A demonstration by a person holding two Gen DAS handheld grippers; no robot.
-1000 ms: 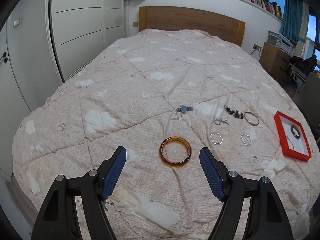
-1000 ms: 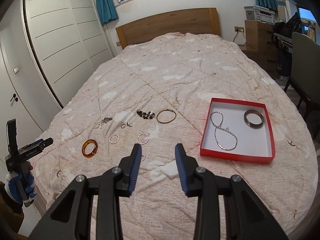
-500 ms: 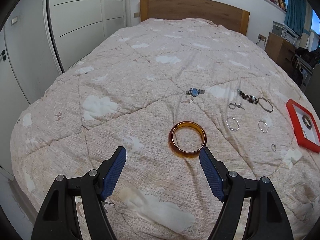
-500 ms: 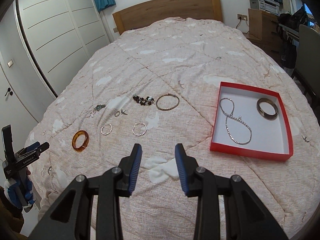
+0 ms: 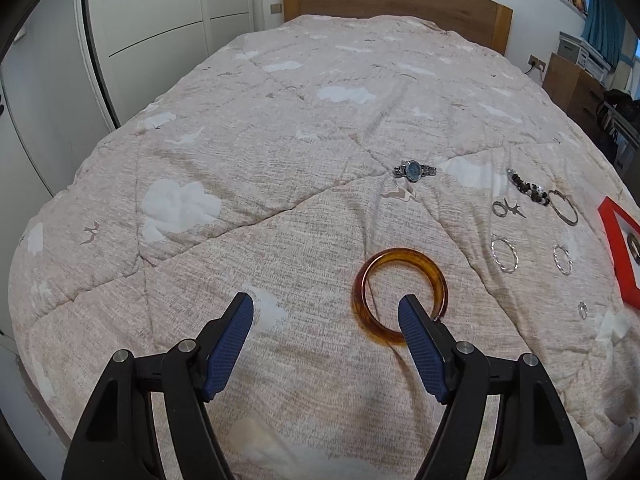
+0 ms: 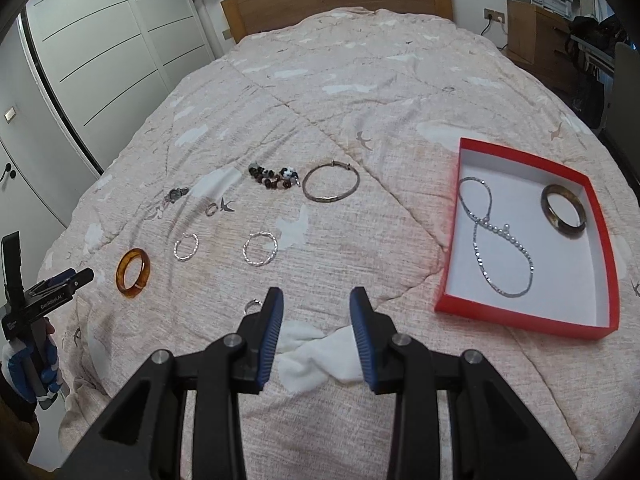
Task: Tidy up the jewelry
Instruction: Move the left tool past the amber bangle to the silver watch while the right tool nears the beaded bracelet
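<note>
Left claw (image 5: 326,306) is spread wide over the bed (image 5: 248,184), gripping nothing; its right fingertip overlaps the amber bangle (image 5: 400,294) lying flat on the quilt. Right claw (image 6: 316,300) is partly apart, empty. Red tray (image 6: 520,314) holds a dark bangle (image 6: 564,216) and a necklace (image 6: 492,236). Hoops, beads and a watch (image 5: 414,170) lie loose on the bed.

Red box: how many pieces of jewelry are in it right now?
2. A silver necklace lies looped across the left and middle of the red box, and a dark bangle sits in its far right corner. Nothing seems hidden.
</note>
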